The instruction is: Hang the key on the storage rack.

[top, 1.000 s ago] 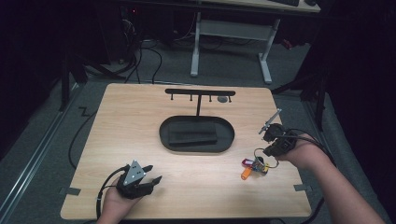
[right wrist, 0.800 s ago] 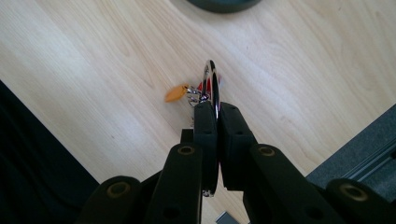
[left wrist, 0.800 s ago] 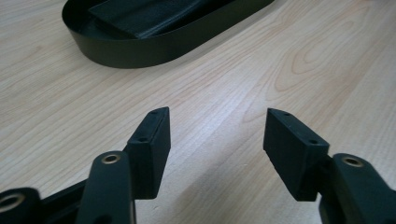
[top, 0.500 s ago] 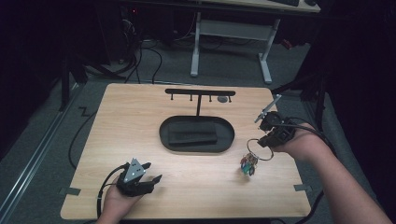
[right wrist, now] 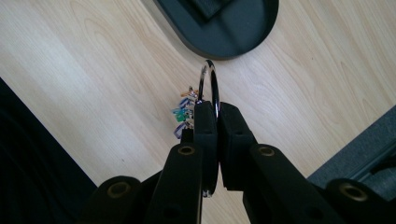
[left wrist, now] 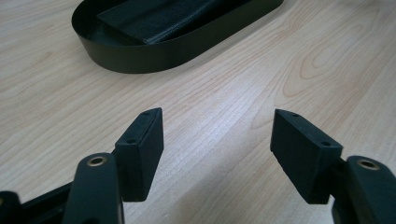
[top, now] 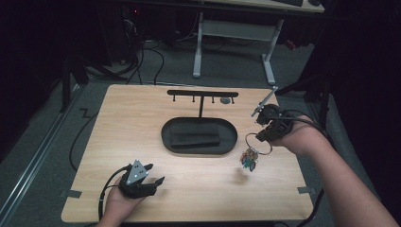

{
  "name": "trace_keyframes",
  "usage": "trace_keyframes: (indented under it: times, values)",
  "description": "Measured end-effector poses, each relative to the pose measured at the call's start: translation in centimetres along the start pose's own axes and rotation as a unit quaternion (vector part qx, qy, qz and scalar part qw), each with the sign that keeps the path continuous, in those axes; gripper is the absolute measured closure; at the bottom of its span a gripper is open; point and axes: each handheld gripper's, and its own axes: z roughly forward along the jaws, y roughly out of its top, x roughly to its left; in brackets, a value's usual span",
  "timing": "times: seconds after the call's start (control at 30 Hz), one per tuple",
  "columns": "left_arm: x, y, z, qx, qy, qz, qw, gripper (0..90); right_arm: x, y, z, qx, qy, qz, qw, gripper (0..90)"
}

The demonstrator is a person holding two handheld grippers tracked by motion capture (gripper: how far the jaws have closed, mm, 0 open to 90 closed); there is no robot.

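Above the worktop [top: 142, 123], at its right side, the right tongs [top: 263, 137] hold a key ring [top: 258, 143] lifted clear of the wood, its coloured tags [top: 248, 159] dangling just right of the black oval tray [top: 166, 138]. Near left, the left tongs [top: 153, 175] have just been opening. Left gripper view: jaws wide apart, nothing between them, tray [left wrist: 140, 56] beyond. Right gripper view: the tongs [right wrist: 217, 116] pinch the ring [right wrist: 211, 81].

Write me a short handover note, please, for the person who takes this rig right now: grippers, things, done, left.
Right gripper: shut on the key ring, lifted off the table; the keys dangle below it.
Left gripper: its jaws have just been opening, nothing between them, low at the near left of the table.
Black tray at table centre, hook rack behind it.
Done: key ring picked up.
Left: probably hang it on a hook of the rack.
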Motion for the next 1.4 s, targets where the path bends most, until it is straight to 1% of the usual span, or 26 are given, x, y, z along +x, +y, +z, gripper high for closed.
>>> trace_keyframes:
  times: [0.1,0.17,0.23,0.3,0.33,0.4,0.43,0.47,0.53,0.57,0.6,0.63,0.7,0.83,0.97,1.07,1.1,1.2,1.3,1.33,1.37,1.4]
  values:
    - [-0.1,-0.2,-0.1,0.008,0.004,0.015,0.9998,35.1,-0.1,0.7,0.2,-0.007,0.002,-0.002,1.0,87.2]
    - [-0.2,-0.3,-0.4,0.008,0.008,0.019,0.9998,35.1,-0.1,0.8,0.4,-0.014,0.007,0.001,0.9999,87.3]
    - [-0.1,-0.4,-0.7,0.008,0.01,0.021,0.9997,35.1,0.0,1.0,0.6,-0.016,0.009,-0.002,0.9998,87.3]
    - [-0.1,-0.4,-0.8,0.006,0.014,0.02,0.9997,35.1,0.0,1.1,0.6,-0.017,0.009,0.001,0.9998,87.3]
    - [0.1,-0.6,-1.0,0.01,0.02,0.019,0.9996,35.3,-0.2,1.1,0.8,-0.023,0.012,0.007,0.9997,87.3]
    - [0.2,-1.0,-1.1,0.014,0.028,0.013,0.9994,35.4,-0.3,1.3,1.1,-0.022,0.01,0.008,0.9997,87.2]
    - [0.2,-1.1,-1.2,0.017,0.028,0.011,0.9994,35.5,-0.3,1.4,1.3,-0.021,0.012,0.007,0.9997,87.2]
    - [0.3,-1.2,-1.3,0.02,0.028,0.014,0.9993,35.5,-0.4,1.5,1.4,-0.018,0.01,0.006,0.9998,87.2]
    - [0.3,-1.3,-1.6,0.02,0.032,0.015,0.9992,35.5,-0.5,1.8,1.6,-0.017,0.007,0.007,0.9998,87.2]
    - [0.4,-1.3,-1.7,0.015,0.031,0.01,0.9994,35.5,-0.7,2.0,1.7,-0.019,0.008,0.006,0.9998,87.2]
    - [0.4,-1.3,-1.7,0.015,0.031,0.01,0.9994,35.6,-0.8,2.2,1.8,-0.022,0.008,0.007,0.9997,87.2]
    - [0.4,-1.3,-1.9,0.013,0.031,0.003,0.9994,35.9,-0.9,2.5,1.8,-0.021,0.006,0.007,0.9997,87.2]
    - [0.2,-1.3,-2.0,0.015,0.036,0.008,0.9992,36.4,-1.1,2.9,1.9,-0.018,0.0,0.004,0.9998,87.2]
    - [0.1,-1.3,-2.2,0.015,0.036,0.009,0.9992,36.5,-1.6,3.8,2.0,-0.021,-0.012,0.008,0.9997,87.2]
    - [0.1,-1.5,-2.2,0.02,0.034,0.007,0.9992,36.5,-2.2,4.7,1.8,-0.027,-0.013,0.009,0.9995,87.3]
    - [0.1,-1.4,-2.3,0.017,0.034,0.005,0.9993,36.6,-2.5,5.2,1.7,-0.03,-0.015,0.014,0.9994,87.2]
    - [0.1,-1.4,-2.4,0.016,0.035,0.007,0.9992,36.6,-2.9,5.8,1.6,-0.035,-0.018,0.012,0.9992,87.2]
    - [0.1,-1.4,-2.2,0.02,0.034,0.009,0.9992,36.5,-3.5,6.6,1.6,-0.042,-0.02,0.02,0.9987,87.2]
    - [0.2,-1.5,-2.2,0.018,0.035,0.006,0.9992,36.5,-4.1,7.4,2.0,-0.046,-0.025,0.024,0.9983,87.2]
    - [0.2,-1.5,-2.2,0.018,0.035,0.006,0.9992,36.5,-4.1,7.4,2.0,-0.046,-0.025,0.024,0.9983,87.2]
    - [0.2,-1.5,-2.3,0.017,0.035,0.006,0.9992,36.5,-4.5,7.8,2.3,-0.05,-0.023,0.027,0.9981,87.2]
    - [0.2,-1.5,-2.3,0.017,0.035,0.006,0.9992,36.5,-4.7,8.0,2.5,-0.048,-0.028,0.027,0.9981,87.2]
